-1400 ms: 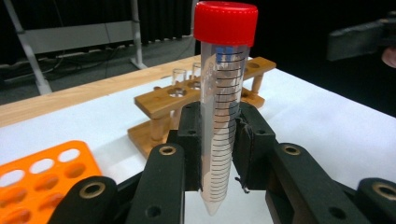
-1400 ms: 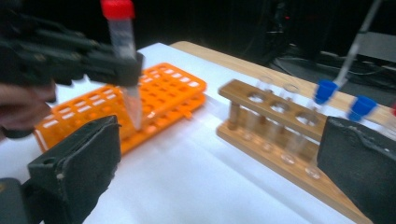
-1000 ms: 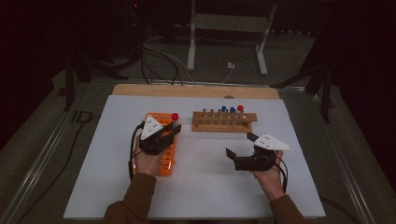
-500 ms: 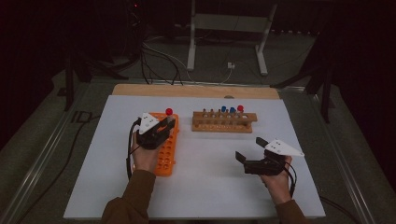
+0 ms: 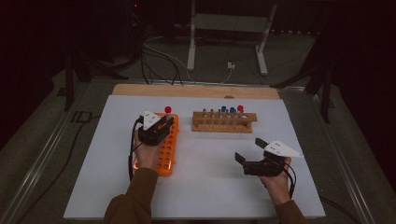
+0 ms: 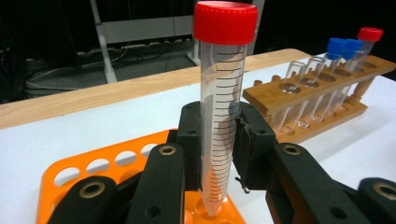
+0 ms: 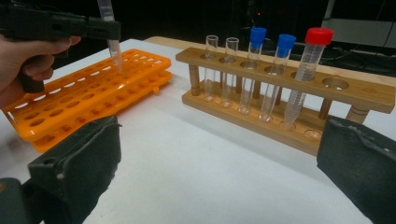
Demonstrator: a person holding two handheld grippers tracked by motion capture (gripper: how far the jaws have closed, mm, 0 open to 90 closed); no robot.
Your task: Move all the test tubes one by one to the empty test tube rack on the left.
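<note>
My left gripper (image 5: 158, 127) is shut on a clear graduated tube with a red cap (image 6: 219, 112) and holds it upright. The tube's pointed tip (image 6: 212, 209) is just over a hole at the far end of the orange rack (image 6: 70, 170). The right gripper view shows the same tube (image 7: 113, 51) above the orange rack (image 7: 84, 98). My right gripper (image 5: 250, 149) hovers open and empty over the white table at the front right, facing the wooden rack (image 7: 280, 88). That rack holds two uncapped tubes, two blue-capped tubes (image 7: 254, 65) and one red-capped tube (image 7: 308, 70).
The white tabletop (image 5: 210, 182) lies on a wooden board whose far edge (image 5: 196, 90) shows behind it. The wooden rack (image 5: 224, 122) stands at the back centre, right of the orange rack (image 5: 167, 156). Stand legs and cables lie on the floor beyond the table.
My left gripper has carried the red-capped tube a little left and lower over the orange rack. The right hand has drifted slightly to the right, jaws still open.
</note>
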